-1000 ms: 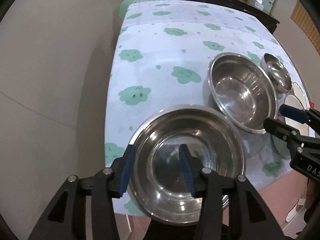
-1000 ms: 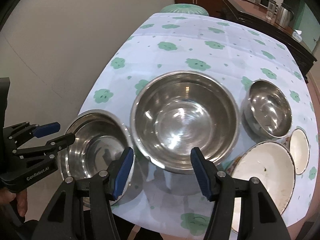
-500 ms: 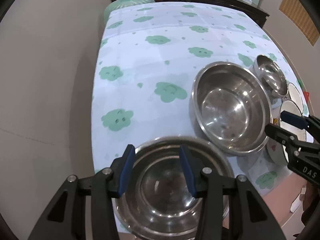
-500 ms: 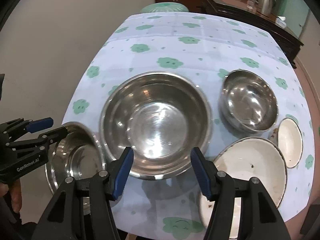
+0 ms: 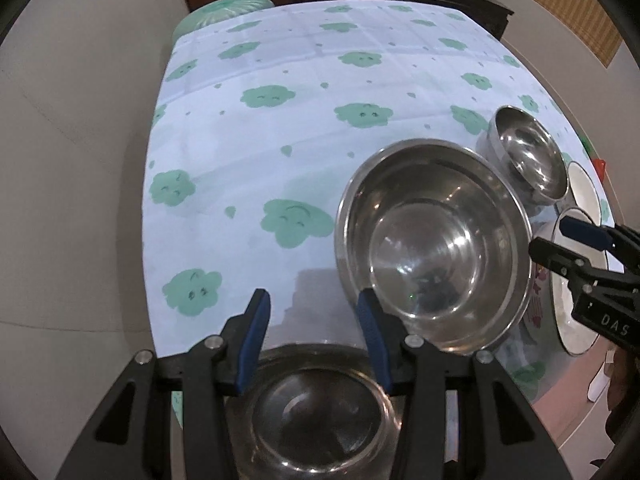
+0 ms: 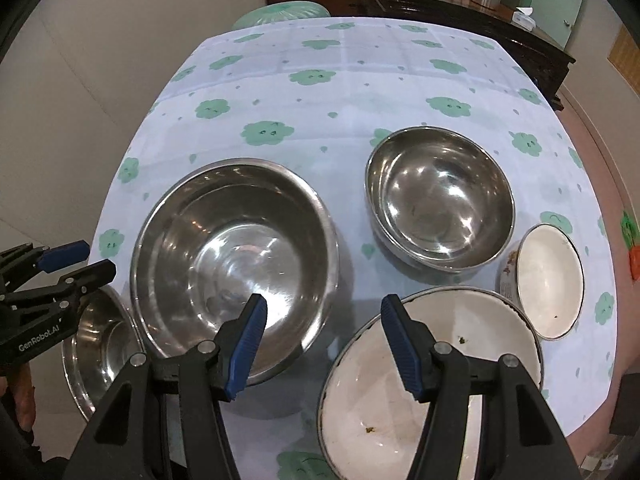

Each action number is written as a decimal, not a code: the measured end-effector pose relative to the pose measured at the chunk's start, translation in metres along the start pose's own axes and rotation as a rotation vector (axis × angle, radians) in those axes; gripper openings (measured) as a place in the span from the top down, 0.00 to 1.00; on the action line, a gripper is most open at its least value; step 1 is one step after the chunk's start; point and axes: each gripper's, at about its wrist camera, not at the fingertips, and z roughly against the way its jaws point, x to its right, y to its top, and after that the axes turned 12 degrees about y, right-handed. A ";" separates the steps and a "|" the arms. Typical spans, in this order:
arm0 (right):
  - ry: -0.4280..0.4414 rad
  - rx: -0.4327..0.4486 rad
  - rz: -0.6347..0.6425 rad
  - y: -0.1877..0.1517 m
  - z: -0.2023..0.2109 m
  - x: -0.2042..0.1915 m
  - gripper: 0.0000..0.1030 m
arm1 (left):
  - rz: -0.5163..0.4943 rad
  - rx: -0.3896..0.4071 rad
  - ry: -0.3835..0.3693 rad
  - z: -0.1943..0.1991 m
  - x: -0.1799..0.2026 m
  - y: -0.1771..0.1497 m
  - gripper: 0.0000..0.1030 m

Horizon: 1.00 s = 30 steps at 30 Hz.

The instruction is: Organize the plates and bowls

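A large steel bowl (image 6: 236,264) stands near the table's front, also in the left wrist view (image 5: 436,248). Left of it sits a second steel bowl (image 6: 102,344), right under my left gripper (image 5: 314,336), which hangs open above that bowl's far rim (image 5: 320,408) and holds nothing. A smaller steel bowl (image 6: 440,196) stands at the right. A big white enamel bowl (image 6: 432,376) with crumbs lies below my right gripper (image 6: 324,340), which is open and empty above the gap between the large steel bowl and the white one. A small white bowl (image 6: 548,280) sits at the far right.
The table wears a pale cloth (image 6: 340,92) printed with green clouds; its far half is bare cloth. A green stool (image 6: 280,12) stands beyond the far edge, and a dark wooden sideboard (image 6: 460,4) with a kettle lines the back wall. The floor drops away at left.
Both grippers have travelled forward over the table, so the bowls have slid down and toward me in each view. Their jaws have kept the same width. Nothing was taken or let go.
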 end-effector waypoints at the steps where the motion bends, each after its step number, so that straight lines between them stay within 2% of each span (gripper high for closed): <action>1: -0.002 -0.003 -0.004 0.000 -0.002 0.002 0.40 | -0.002 0.000 0.000 -0.001 0.001 0.002 0.55; 10: 0.010 -0.014 -0.003 0.010 -0.011 0.006 0.41 | -0.015 -0.020 0.000 -0.015 0.008 0.014 0.55; 15: 0.040 -0.029 0.015 0.011 -0.013 0.002 0.50 | -0.009 -0.034 0.000 -0.021 0.009 0.017 0.55; 21: 0.037 -0.065 0.037 0.012 -0.023 0.002 0.60 | -0.008 -0.049 0.004 -0.028 0.012 0.017 0.55; 23: 0.020 -0.077 0.048 0.013 -0.026 0.003 0.66 | -0.007 -0.050 0.003 -0.030 0.013 0.017 0.55; 30: 0.029 -0.112 0.060 0.014 -0.037 0.003 0.68 | -0.015 -0.069 -0.006 -0.037 0.017 0.015 0.56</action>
